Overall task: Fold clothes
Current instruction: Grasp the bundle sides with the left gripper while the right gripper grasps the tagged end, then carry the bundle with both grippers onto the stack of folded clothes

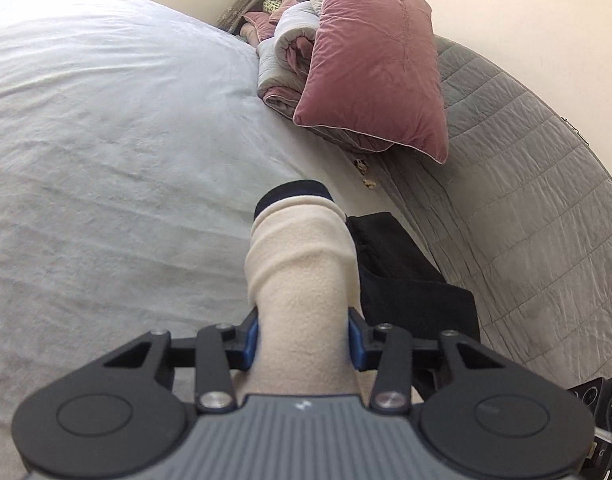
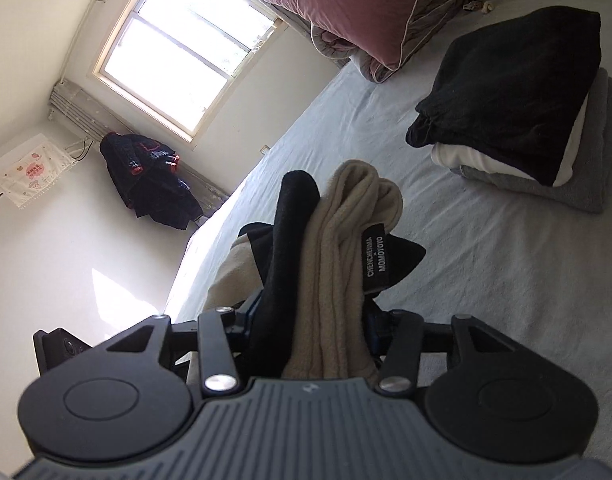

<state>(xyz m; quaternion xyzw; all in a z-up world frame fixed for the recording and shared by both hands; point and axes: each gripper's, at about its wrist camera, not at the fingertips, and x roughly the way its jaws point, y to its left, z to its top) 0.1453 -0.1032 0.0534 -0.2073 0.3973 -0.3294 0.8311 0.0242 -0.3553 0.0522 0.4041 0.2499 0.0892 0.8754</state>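
Observation:
A cream fleece garment with black trim is held by both grippers above the bed. In the left wrist view my left gripper [image 1: 304, 338] is shut on a cream fold [image 1: 302, 272] with a black edge at its tip. In the right wrist view my right gripper [image 2: 311, 320] is shut on a bunched part of the same cream and black fleece [image 2: 337, 248], which carries a black label. A stack of folded clothes [image 2: 517, 120], black on white on grey, lies on the bed to the right. Its black top piece [image 1: 405, 276] shows just right of my left gripper.
The pale blue bedsheet [image 1: 106, 140] spreads wide to the left. A pink pillow [image 1: 377, 64] leans on a rolled duvet [image 1: 286, 52] against the grey quilted headboard [image 1: 525, 200]. A window [image 2: 186, 52] and a dark hanging jacket [image 2: 150, 180] are beyond the bed.

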